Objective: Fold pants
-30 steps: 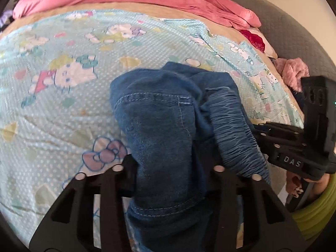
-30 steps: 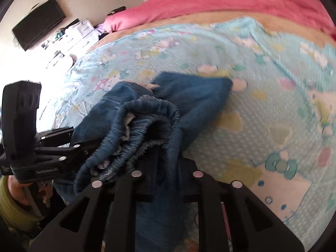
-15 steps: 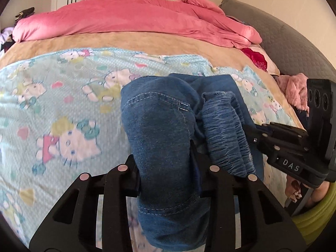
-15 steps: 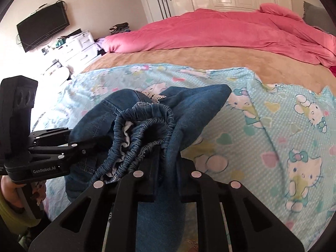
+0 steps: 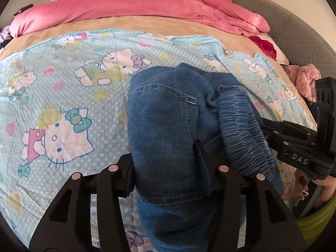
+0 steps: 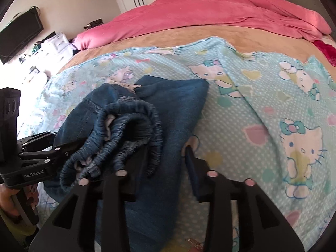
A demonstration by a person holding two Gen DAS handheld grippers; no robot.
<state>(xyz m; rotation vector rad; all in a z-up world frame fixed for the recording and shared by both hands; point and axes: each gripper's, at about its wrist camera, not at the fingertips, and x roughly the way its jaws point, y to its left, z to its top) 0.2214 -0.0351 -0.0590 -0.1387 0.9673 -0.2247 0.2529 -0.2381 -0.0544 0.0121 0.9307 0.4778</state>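
Note:
The pants are blue denim with a gathered elastic waistband (image 5: 241, 130). They lie bunched on the light blue cartoon-print sheet (image 5: 63, 88). My left gripper (image 5: 166, 168) has its jaws wide, with a denim fold (image 5: 163, 130) filling the gap between them. My right gripper (image 6: 166, 163) also stands with jaws spread, and the denim (image 6: 174, 109) runs between its fingers. The waistband (image 6: 126, 130) bulges at its left. Each gripper shows in the other's view: the right one (image 5: 271, 135) and the left one (image 6: 63, 147).
A pink duvet (image 5: 136, 4) lies heaped across the far end of the bed. A grey headboard (image 5: 298, 33) and a pink fluffy item (image 5: 304, 79) are at the right. A dresser (image 6: 52, 44) and wall TV (image 6: 19, 35) stand off the left.
Both grippers' jaws have spread wider around the denim. The cameras tilted up and then down again, and the bundle sits lower on the sheet.

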